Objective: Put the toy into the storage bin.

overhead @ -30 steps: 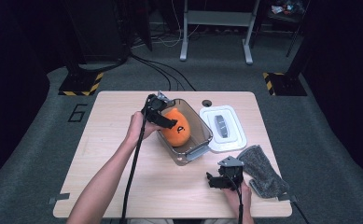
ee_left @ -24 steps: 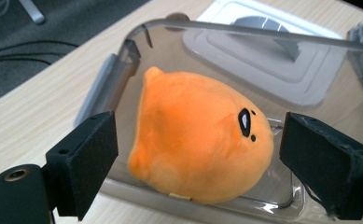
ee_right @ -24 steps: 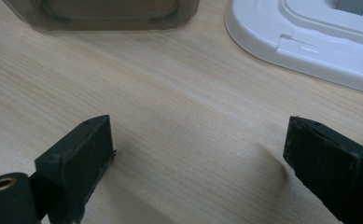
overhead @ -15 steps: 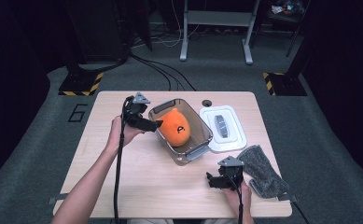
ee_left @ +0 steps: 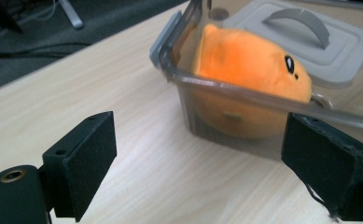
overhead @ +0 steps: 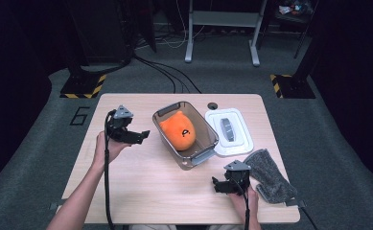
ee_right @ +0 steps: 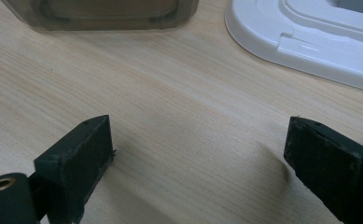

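While both hand-held grippers gape empty, rounded orange plush toy (overhead: 178,130) in smoky clear plastic tub (overhead: 207,152), pale woodgrain table (overhead: 145,182).

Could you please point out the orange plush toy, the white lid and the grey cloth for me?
orange plush toy (overhead: 178,130): high view, middle of its face.
white lid (overhead: 239,140): high view, flat right border.
grey cloth (overhead: 269,176): high view, centre of the fabric.

White rectangular plastic lid with grey handle (overhead: 229,131) lies flat on the light wooden worktop (overhead: 141,187), far right of centre. Grey textured cloth (overhead: 269,175) lies crumpled at the worktop's near-right corner, just off the lid's near edge. Small dark round hole (overhead: 213,105) sits in the worktop near its far edge; black cables (overhead: 167,76) trail over the grey floor beyond.
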